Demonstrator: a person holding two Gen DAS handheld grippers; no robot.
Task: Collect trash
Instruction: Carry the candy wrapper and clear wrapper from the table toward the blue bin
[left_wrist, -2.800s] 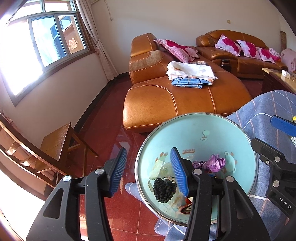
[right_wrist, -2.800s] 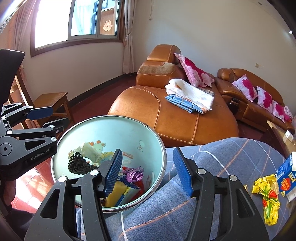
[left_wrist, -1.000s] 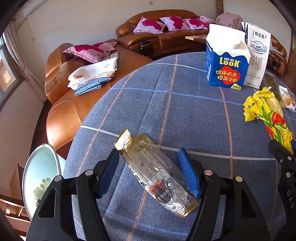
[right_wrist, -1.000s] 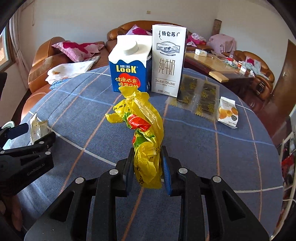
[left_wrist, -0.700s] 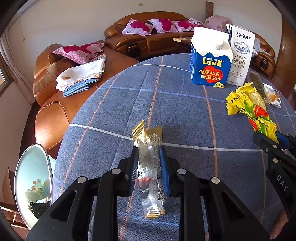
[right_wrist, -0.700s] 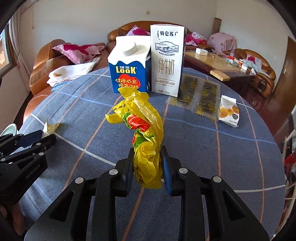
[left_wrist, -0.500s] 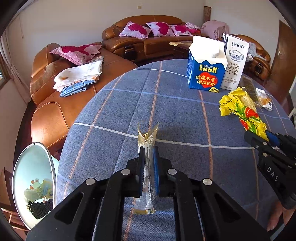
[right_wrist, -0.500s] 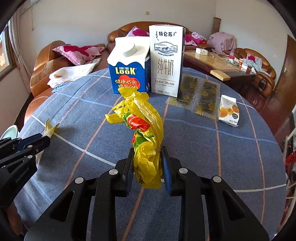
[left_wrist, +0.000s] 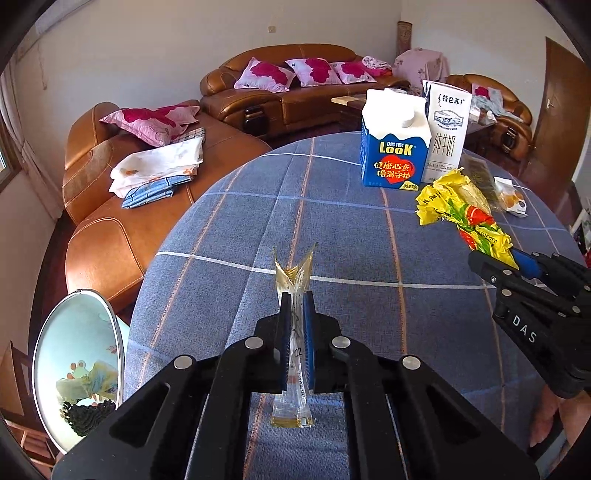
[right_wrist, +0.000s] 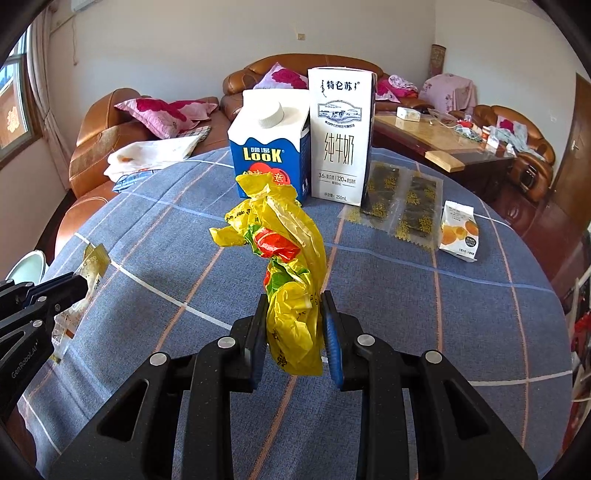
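My left gripper (left_wrist: 296, 295) holds a clear plastic wrapper (left_wrist: 293, 271) with a gold-edged end. Its jaws are closing on it, and the pads press its middle. The wrapper stands on edge just above the blue checked tablecloth (left_wrist: 351, 240). Seen from the right wrist, the left gripper (right_wrist: 79, 286) and its wrapper (right_wrist: 94, 264) are at the far left. My right gripper (right_wrist: 294, 295) is shut on a crumpled yellow wrapper (right_wrist: 284, 236) with red and green print, which sticks up above the table. A teal bin (left_wrist: 81, 332) holding trash stands below the table's left edge.
A blue carton (right_wrist: 269, 155) and a white milk carton (right_wrist: 340, 136) stand at the far side of the table. Two dark snack packets (right_wrist: 402, 199) and a small orange-print packet (right_wrist: 458, 230) lie to their right. A brown leather sofa (left_wrist: 110, 240) lies beyond the bin.
The left jaws have closed on the clear wrapper, which lay flat between them, and raised it on edge. The right gripper has kept still with the yellow wrapper.
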